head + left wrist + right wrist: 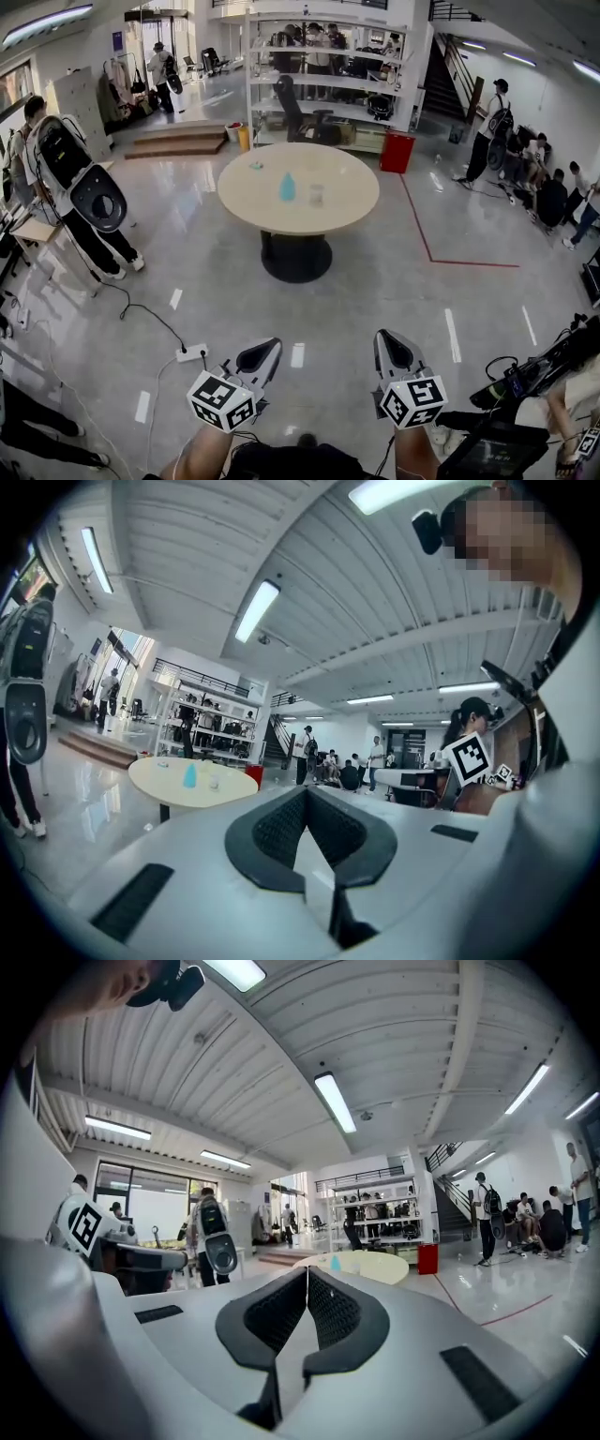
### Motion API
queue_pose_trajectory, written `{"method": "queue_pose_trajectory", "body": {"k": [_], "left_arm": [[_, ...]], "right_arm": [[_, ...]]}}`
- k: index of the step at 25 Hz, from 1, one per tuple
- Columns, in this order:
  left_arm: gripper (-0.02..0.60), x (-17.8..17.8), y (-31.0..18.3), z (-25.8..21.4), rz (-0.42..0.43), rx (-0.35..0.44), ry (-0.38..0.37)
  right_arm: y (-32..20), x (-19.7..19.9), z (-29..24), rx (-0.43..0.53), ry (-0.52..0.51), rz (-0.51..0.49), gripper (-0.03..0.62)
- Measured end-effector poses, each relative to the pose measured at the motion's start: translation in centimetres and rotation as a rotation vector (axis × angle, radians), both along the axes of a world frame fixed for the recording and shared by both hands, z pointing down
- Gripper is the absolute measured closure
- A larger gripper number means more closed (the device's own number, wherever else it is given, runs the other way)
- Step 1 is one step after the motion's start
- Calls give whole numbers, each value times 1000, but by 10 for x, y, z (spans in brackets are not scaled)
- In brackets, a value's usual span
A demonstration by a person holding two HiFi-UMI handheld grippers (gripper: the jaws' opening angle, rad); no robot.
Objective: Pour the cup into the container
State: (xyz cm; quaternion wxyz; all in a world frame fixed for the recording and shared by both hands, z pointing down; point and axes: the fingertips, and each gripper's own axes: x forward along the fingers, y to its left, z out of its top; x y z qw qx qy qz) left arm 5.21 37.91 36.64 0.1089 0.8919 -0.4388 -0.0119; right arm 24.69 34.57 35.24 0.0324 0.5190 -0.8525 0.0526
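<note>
A round beige table (258, 202) stands some way ahead in the head view. On it are a blue cup (287, 187) and, just to its right, a clear container (317, 195). My left gripper (270, 345) and right gripper (386, 337) are held side by side over the shiny floor, well short of the table, both shut and holding nothing. The left gripper view shows its jaws (305, 790) meeting at the tip, with the table (159, 782), cup (189, 776) and container (214, 782) far off at left. In the right gripper view the closed jaws (307, 1269) point toward the table (375, 1266) and cup (335, 1263).
A person with a backpack (70, 173) stands at left. A power strip with cables (192, 353) lies on the floor near my left gripper. A red bin (397, 152) and shelves (323, 80) stand behind the table. Several people (544, 187) are at right, and equipment (525, 394) at lower right.
</note>
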Motion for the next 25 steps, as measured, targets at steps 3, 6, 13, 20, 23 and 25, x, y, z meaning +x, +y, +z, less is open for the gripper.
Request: {"method": "queue_pose_trajectory", "body": {"k": [3, 6, 13, 20, 23, 25], "left_arm": [[581, 14, -34, -2, -3, -4, -15], [581, 12, -59, 2, -14, -6, -21], [581, 2, -159, 23, 42, -18, 1], [581, -54, -304, 9, 79, 6, 7], [581, -69, -343, 9, 87, -2, 4], [581, -74, -368, 13, 85, -8, 3]], "right_arm": [[-34, 7, 6, -10, -12, -16, 588], [-61, 2, 17, -19, -20, -31, 588], [-154, -6, 25, -13, 13, 18, 588], [-300, -60, 1, 51, 23, 29, 588], [-339, -74, -1, 39, 17, 31, 588], [-359, -81, 4, 30, 17, 24, 588]]}}
